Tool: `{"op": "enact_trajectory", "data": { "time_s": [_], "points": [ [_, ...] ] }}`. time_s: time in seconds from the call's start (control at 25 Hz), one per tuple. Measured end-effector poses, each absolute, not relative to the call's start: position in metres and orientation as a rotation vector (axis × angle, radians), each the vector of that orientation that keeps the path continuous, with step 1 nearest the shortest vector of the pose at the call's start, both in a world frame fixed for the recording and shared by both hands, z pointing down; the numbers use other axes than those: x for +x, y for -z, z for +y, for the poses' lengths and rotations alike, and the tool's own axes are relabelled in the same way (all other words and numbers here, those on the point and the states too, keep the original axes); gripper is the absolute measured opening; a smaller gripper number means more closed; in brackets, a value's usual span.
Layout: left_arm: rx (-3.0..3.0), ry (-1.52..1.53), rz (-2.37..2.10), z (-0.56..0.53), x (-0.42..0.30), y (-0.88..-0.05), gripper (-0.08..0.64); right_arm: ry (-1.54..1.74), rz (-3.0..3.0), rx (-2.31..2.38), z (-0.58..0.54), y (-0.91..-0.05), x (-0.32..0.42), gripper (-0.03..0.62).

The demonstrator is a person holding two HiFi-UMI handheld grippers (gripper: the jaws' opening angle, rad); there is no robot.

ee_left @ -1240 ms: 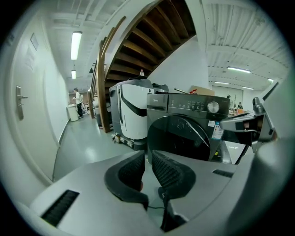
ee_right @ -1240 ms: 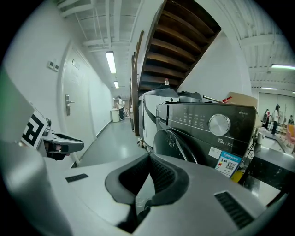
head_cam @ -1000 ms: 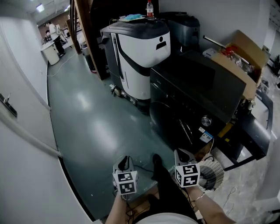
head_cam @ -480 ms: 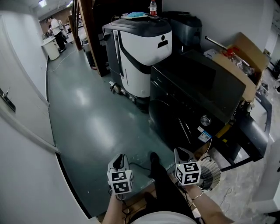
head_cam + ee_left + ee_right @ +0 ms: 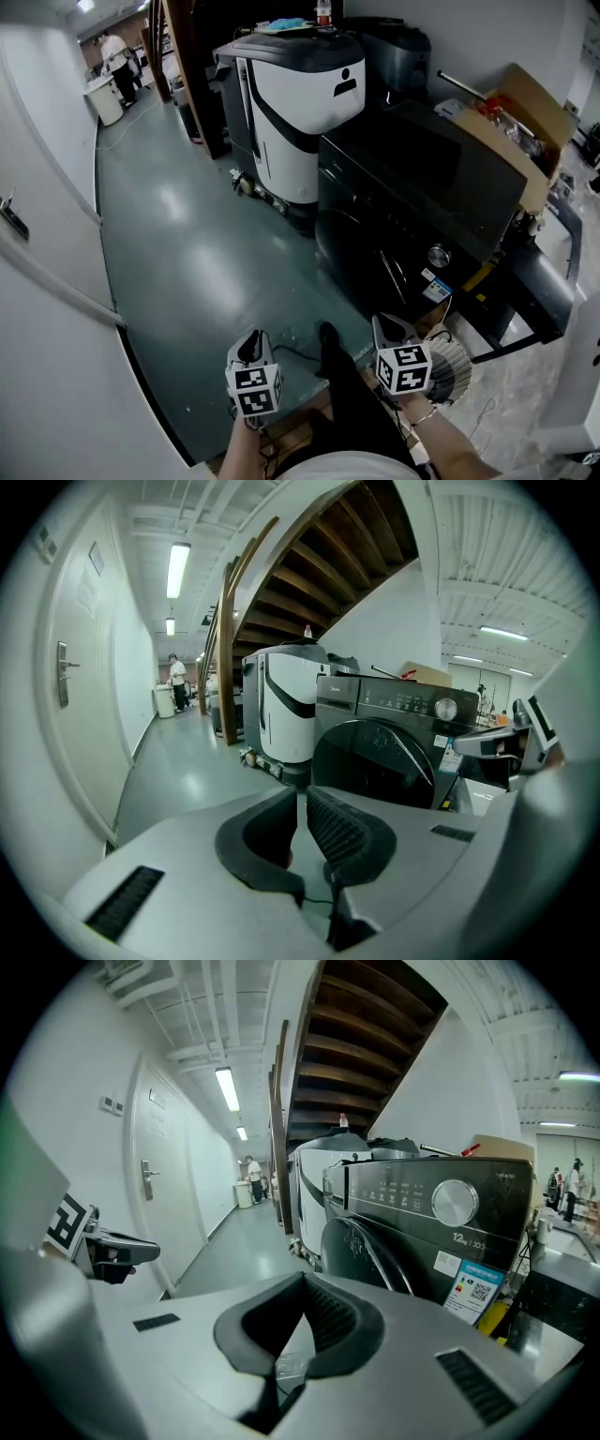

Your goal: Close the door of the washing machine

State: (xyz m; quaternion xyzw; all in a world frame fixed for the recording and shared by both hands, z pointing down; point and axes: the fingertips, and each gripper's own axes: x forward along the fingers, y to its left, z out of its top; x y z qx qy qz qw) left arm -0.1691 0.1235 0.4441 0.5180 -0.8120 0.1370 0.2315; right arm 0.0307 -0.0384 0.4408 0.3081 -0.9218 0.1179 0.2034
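Note:
The black front-loading washing machine (image 5: 412, 206) stands at the right of the head view. Its round dark door (image 5: 361, 258) looks flush with the front; I see no gap. It also shows in the left gripper view as the machine (image 5: 398, 705) with its door (image 5: 375, 766), and in the right gripper view (image 5: 427, 1208) close ahead. My left gripper (image 5: 251, 347) hangs low over the floor, its jaws drawn to a thin slit with nothing between them. My right gripper (image 5: 384, 324) is shut and empty, a short way before the machine's lower front. Neither touches the machine.
A white-and-black wheeled unit (image 5: 300, 103) stands beside the machine, with a bottle (image 5: 322, 11) on top. A cardboard box (image 5: 511, 122) sits behind the machine. A white door (image 5: 19, 234) lines the left wall. A person (image 5: 117, 56) stands far down the corridor. My dark shoe (image 5: 328, 337) lies between the grippers.
The head view has shifted slightly; both grippers keep their places and their jaws stay as they were.

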Motion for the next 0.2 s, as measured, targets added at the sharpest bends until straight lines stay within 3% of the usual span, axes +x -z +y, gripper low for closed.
{"op": "enact_trajectory", "data": {
  "time_s": [0.2],
  "points": [
    [1.412, -0.378, -2.229, 0.1198, -0.1730, -0.4449, 0.051, -0.333, -2.582, 0.826, -0.0425, -0.4414, 0.0234, 0.005]
  ]
}}
